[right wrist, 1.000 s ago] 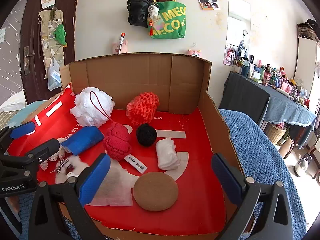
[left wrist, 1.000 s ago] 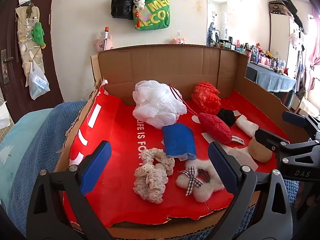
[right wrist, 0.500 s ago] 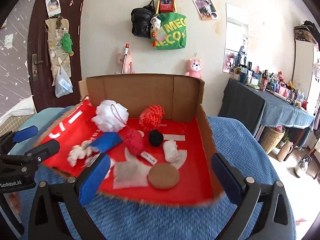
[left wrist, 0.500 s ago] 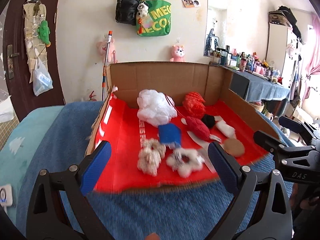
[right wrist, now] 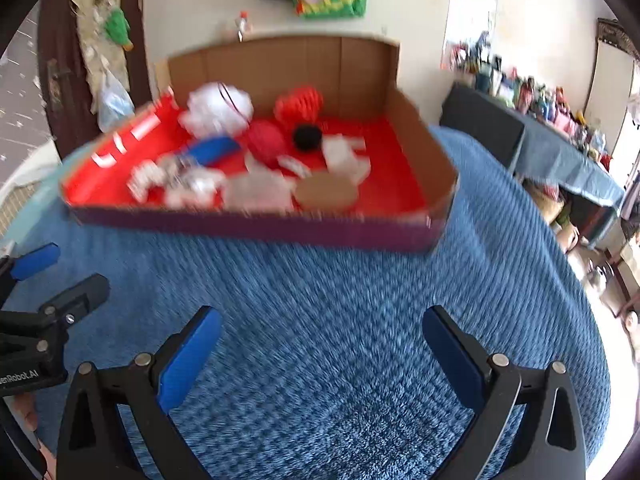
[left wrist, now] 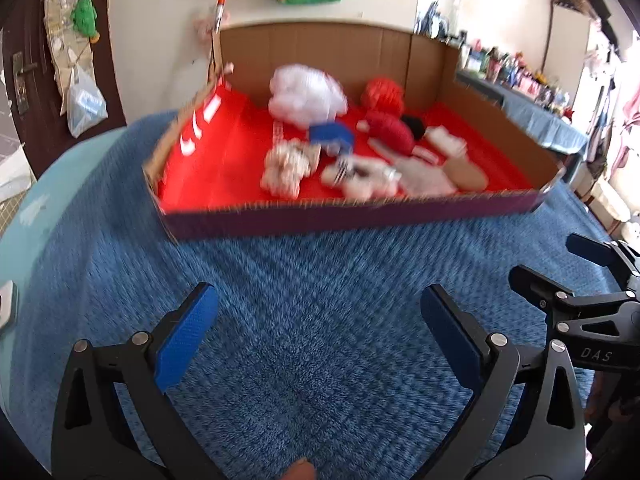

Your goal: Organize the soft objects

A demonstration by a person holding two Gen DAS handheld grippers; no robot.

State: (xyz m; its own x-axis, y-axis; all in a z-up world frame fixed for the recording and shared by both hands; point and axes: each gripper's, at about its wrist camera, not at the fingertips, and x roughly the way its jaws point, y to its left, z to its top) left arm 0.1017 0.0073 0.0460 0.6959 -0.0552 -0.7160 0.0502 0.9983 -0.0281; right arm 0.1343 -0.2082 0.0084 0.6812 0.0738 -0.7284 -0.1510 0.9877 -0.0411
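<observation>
The soft objects (left wrist: 352,148) lie clustered in the red-lined cardboard box (left wrist: 360,216) on the blue blanket (left wrist: 320,320), its long side facing the cameras. Both the left gripper (left wrist: 318,338) and right gripper (right wrist: 322,350), wide open and empty, have pulled back from over the box; motion blur hides details, perhaps sorting done or paused.

A brown cardboard box (left wrist: 320,46) with red lining and purple front sits on a blue woven bedspread (left wrist: 320,280); black tools carry blue pads (left wrist: 186,340).

One cardboard box (left wrist: 320,220), two red soft things (left wrist: 382,94) (blurred), one white puff (left wrist: 306,94).
</observation>
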